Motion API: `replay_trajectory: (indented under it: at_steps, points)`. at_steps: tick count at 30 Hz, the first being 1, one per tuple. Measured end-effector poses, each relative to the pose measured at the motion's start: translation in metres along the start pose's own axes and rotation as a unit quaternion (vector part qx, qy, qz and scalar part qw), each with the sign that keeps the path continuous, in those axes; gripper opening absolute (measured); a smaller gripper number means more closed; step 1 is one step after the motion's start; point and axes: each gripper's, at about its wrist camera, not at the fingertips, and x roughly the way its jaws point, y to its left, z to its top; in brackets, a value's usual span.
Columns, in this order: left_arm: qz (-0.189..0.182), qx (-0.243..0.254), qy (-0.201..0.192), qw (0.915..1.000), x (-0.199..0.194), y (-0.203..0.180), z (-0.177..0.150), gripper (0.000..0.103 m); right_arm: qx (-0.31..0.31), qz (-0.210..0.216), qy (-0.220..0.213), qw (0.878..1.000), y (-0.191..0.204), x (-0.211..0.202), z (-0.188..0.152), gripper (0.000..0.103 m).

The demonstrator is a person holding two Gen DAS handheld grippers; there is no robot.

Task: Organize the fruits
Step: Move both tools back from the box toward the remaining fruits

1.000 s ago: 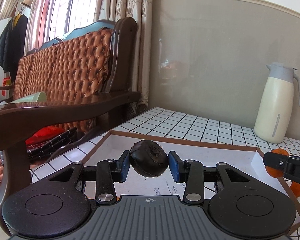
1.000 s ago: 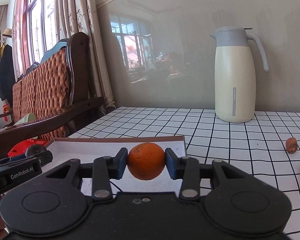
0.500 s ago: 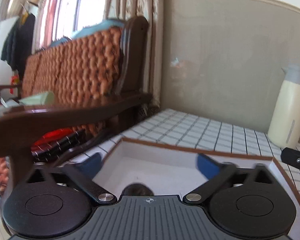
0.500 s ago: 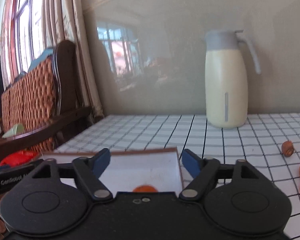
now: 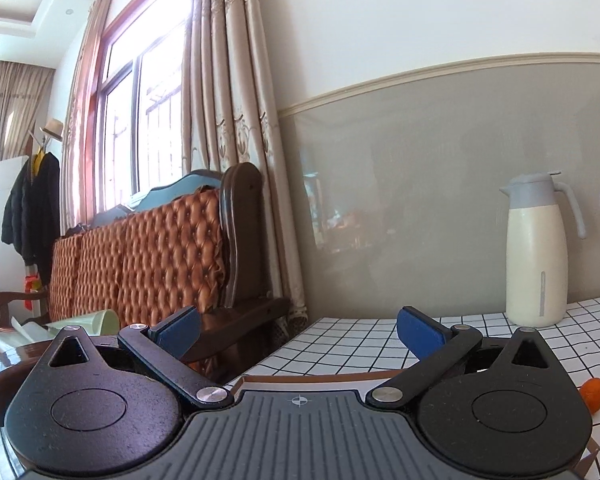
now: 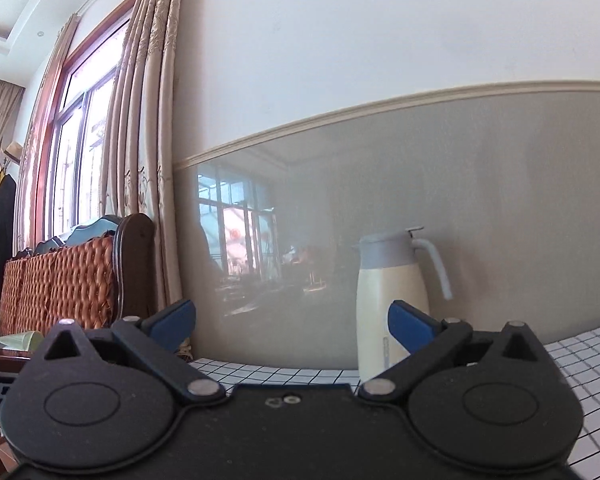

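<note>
I hold my left gripper (image 5: 298, 330) and right gripper (image 6: 292, 322) released and empty, tilted up above the desk (image 5: 364, 344), free for the small orange fruit (image 5: 593, 394) lying right of the left one.

Left tool (image 5: 298, 330): matt black plastic arms, dusty, with bright metal pivot pins; blue pads (image 5: 418, 328) look rubbery, matt; ribbed grey plastic body at lower centre. Right tool (image 6: 292, 322): same matt black plastic, fine dust specks. Table (image 5: 352, 344): smooth white grid-patterned covering. Jug (image 5: 536, 256): glossy cream body, matt grey lid. Sofa (image 5: 140, 260): tufted orange leather-like upholstery, polished dark wood frame. Curtain (image 5: 228, 100): satiny beige cloth. Wall panel (image 6: 380, 220): glossy grey, reflective. Small fruit (image 5: 594, 394): orange skin, slight sheen.
</note>
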Motion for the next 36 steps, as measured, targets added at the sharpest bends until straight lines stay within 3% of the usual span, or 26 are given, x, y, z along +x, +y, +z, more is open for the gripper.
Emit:
replay_trajectory:
  at_steps: [8, 13, 18, 27, 32, 36]
  points:
    - [-0.041, 0.006, 0.015, 0.9990, -0.008, -0.030, 0.001, 0.103, 0.003, -0.031, -0.001, 1.000, -0.036, -0.016, -0.001, 0.097]
    - [-0.104, 0.020, 0.027, 0.9940, -0.023, -0.067, -0.002, 0.103, 0.016, -0.044, 0.003, 0.999, -0.055, -0.028, -0.004, 0.097]
    - [-0.169, 0.032, 0.048, 0.9839, -0.037, -0.108, -0.004, 0.103, 0.021, -0.076, 0.027, 0.997, -0.077, -0.035, -0.005, 0.097]
    - [-0.244, 0.052, 0.079, 0.9652, -0.053, -0.170, -0.011, 0.103, 0.047, -0.115, 0.128, 0.984, -0.114, -0.030, -0.016, 0.097]
    - [-0.260, 0.047, 0.103, 0.9590, -0.048, -0.187, -0.016, 0.103, 0.070, -0.125, 0.164, 0.976, -0.131, -0.029, -0.025, 0.097]
    - [-0.264, 0.042, 0.121, 0.9560, -0.042, -0.197, -0.021, 0.103, 0.063, -0.127, 0.193, 0.971, -0.134, -0.026, -0.033, 0.091]
